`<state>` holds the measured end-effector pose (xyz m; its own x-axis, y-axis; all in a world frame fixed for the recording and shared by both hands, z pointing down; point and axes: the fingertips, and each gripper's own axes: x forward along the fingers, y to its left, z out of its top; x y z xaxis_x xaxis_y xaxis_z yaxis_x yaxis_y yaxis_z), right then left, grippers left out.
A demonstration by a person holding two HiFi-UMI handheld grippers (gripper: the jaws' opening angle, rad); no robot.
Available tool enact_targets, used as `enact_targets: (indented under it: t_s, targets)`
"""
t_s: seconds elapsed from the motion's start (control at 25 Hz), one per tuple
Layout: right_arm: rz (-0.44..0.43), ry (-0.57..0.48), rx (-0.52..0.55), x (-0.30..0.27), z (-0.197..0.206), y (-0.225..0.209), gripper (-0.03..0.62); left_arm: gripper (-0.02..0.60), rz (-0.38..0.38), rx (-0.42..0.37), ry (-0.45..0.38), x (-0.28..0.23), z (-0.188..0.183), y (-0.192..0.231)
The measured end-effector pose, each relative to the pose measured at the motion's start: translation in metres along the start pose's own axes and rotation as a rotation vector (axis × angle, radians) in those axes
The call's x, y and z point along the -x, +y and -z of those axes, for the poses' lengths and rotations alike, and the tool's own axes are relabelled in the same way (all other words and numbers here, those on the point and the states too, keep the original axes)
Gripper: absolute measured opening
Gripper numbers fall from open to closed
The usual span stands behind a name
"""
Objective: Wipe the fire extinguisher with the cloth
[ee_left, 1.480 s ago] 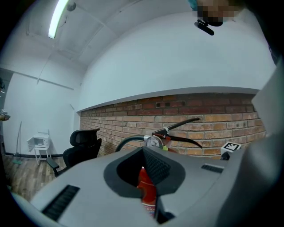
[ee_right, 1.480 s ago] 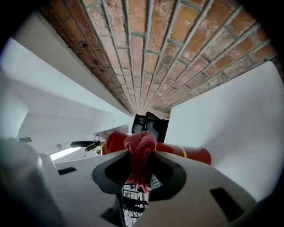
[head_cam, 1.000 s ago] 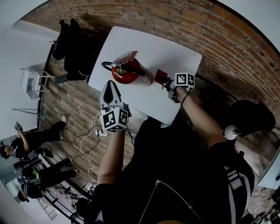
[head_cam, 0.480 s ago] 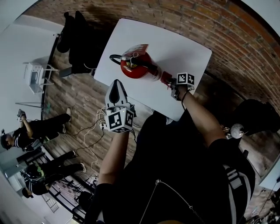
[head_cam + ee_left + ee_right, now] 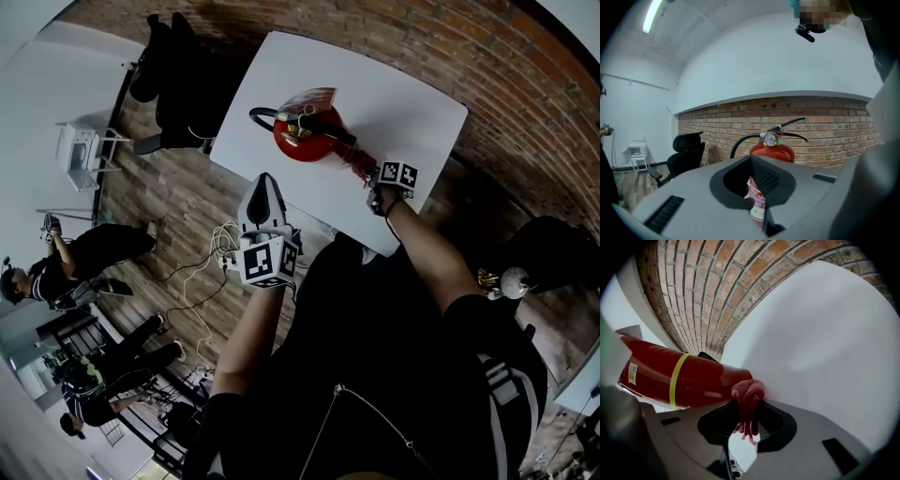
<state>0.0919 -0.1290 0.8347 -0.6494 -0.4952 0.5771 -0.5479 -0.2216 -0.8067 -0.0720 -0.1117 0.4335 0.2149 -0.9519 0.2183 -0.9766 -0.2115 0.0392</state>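
Note:
A red fire extinguisher (image 5: 314, 136) with a black hose and lever stands upright on the white table (image 5: 403, 98). My right gripper (image 5: 375, 180) is shut on a bunched red cloth (image 5: 361, 167). In the right gripper view the cloth (image 5: 747, 393) presses against the extinguisher's red body (image 5: 689, 378) low down, near the tabletop (image 5: 825, 343), with the right gripper (image 5: 746, 412) just behind it. My left gripper (image 5: 263, 190) hangs shut and holds nothing at the table's near edge. In the left gripper view the extinguisher (image 5: 780, 152) stands beyond the left gripper (image 5: 752, 161).
A black office chair (image 5: 178, 84) stands at the table's far left corner. A brick wall (image 5: 525, 84) runs behind the table. Cables (image 5: 211, 272) lie on the wooden floor below the left gripper. Two people (image 5: 84, 258) and a small white stand (image 5: 75, 150) are off to the left.
The right gripper has brought the cloth in against the extinguisher's side. The left gripper has drawn a little nearer the table edge, and the head camera has shifted.

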Motion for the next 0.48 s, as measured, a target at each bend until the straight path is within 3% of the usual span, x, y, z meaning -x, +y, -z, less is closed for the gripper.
enact_targets:
  t_s: [0.48]
  targets:
    - [-0.036,0.017,-0.026,0.001,0.005,0.018,0.104,0.010,0.006,0.014,0.001,0.006,0.005,0.006]
